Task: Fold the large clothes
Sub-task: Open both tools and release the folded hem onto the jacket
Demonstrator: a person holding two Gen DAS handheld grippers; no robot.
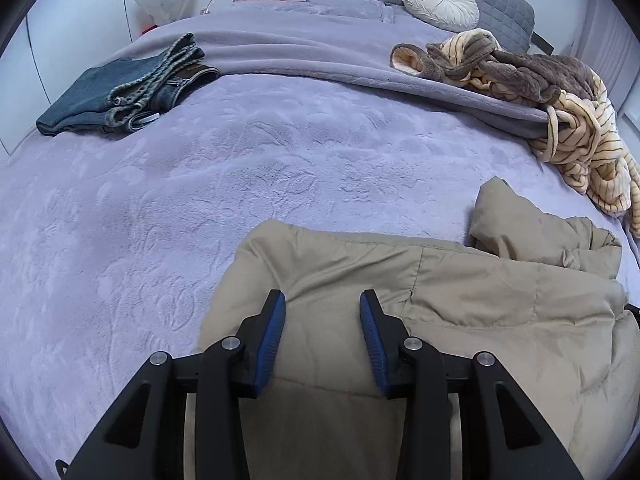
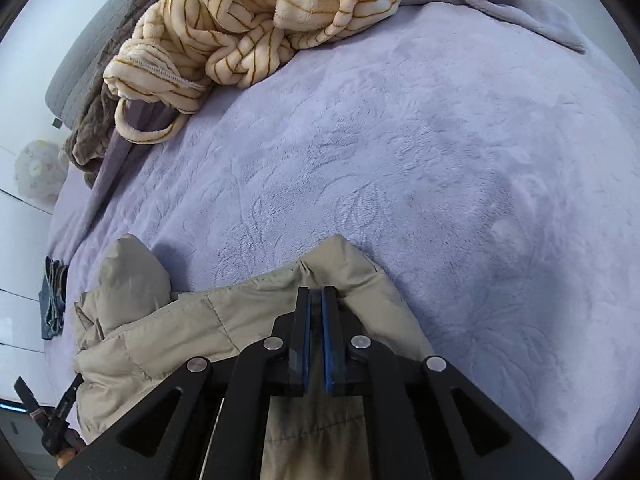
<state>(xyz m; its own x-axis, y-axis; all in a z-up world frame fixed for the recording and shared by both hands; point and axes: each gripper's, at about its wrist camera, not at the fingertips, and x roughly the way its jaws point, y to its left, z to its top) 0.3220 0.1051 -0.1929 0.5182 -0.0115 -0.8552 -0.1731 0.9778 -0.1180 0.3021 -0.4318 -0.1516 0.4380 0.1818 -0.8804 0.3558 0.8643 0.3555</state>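
Left gripper (image 1: 322,300): jaws parted, padded beige jacket (image 1: 460,292) bulging between the blue pads, clamped or not unclear. Right gripper (image 2: 319,292): jaws nearly closed, pinching the jacket's edge. Jacket lay at 6 o'clock on lavender blanket (image 1: 200,184). Folded jeans (image 1: 120,92) at 10 o'clock; striped robe (image 1: 580,148) at 2 o'clock.

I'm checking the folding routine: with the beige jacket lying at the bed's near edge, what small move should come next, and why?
Probably close the left tool on the beige jacket: its pads stand apart over the fabric, while the right tool looks shut at the jacket's far edge.
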